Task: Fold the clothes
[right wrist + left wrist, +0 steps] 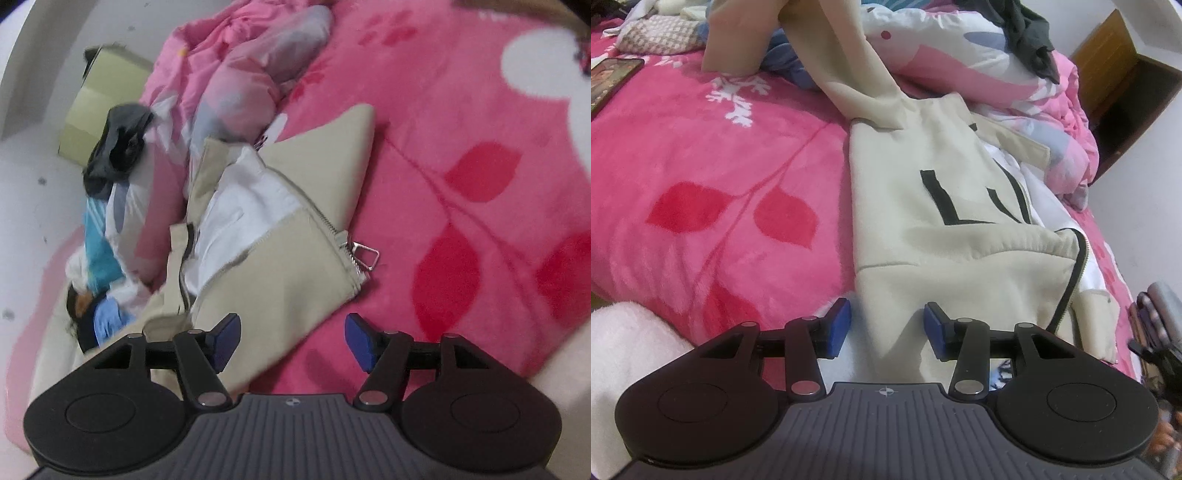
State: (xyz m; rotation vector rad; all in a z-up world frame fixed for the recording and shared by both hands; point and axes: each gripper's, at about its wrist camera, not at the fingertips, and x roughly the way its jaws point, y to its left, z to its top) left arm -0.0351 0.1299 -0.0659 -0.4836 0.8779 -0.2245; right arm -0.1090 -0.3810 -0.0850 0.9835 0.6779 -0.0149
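Right claw (291, 341) at 6 o'clock, blue pads (360, 341) spread wide, nothing between them; the left pad sits over the hem of a beige zip jacket (280, 273), the right pad over the pink fleece blanket (461, 166) with red leaf print. Jacket lies open toward 11 o'clock, white lining (243, 195) showing, metal zipper pull (365, 256) resting on the blanket at its 3 o'clock edge. From 9 to 12 o'clock: a crumpled pink quilt (236, 74), a dark garment (114, 147), a blue cloth (107, 317); view blurred.
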